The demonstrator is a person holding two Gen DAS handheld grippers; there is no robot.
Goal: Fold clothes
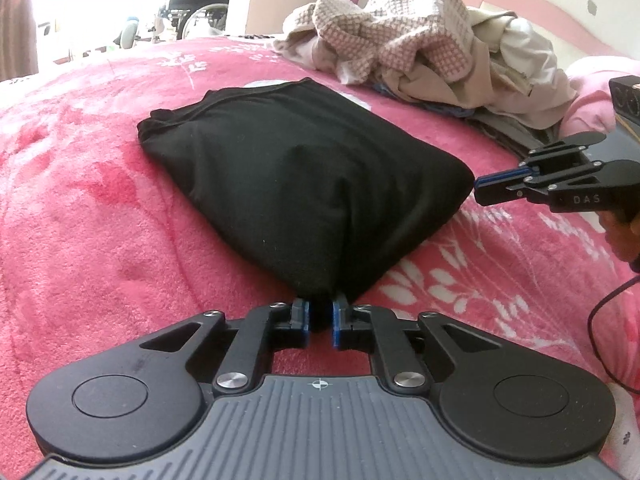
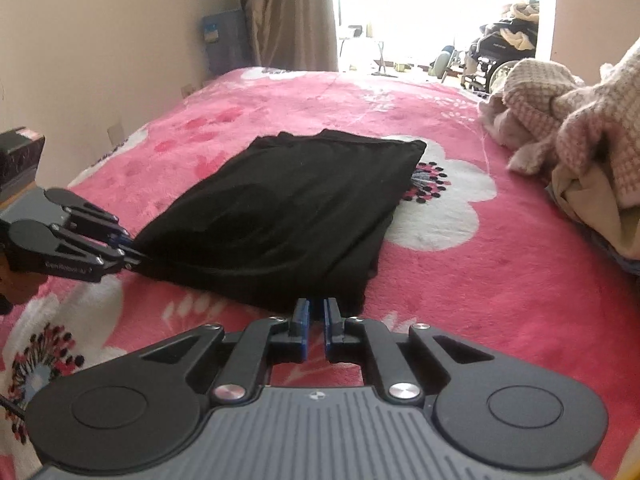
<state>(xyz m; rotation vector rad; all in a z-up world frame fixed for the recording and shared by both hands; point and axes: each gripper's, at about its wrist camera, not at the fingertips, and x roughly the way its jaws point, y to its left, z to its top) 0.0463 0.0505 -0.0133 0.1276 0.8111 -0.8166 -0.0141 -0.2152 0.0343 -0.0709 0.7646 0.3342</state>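
Closest to the left wrist camera, the left gripper (image 1: 319,318) has a pinch of the black garment (image 1: 304,184) caught in its jaws, gripping the near corner so the cloth tents up a bit toward it. From the right wrist camera, the right gripper (image 2: 316,320) sits right at the near edge of the same garment; its jaws are only a crack apart with the pink blanket (image 2: 500,280) showing through the gap, so nothing is held there. In the left view you can see that right gripper just beside the garment's right corner, not touching it, as far as I can tell.

The garment itself is folded into a thick rectangle, lying flat around the middle of the bed on that fuzzy pink blanket with white flowers. One big white flower (image 2: 448,196) peeks out from under its far right side.

Further back, toward the headboard side of the bed, there's a messy pile of clothes (image 1: 432,52), checked pinkish stuff on top of beige things. Past the bed's far edge: a curtain (image 2: 288,12), a bright doorway and a wheelchair (image 2: 496,56).
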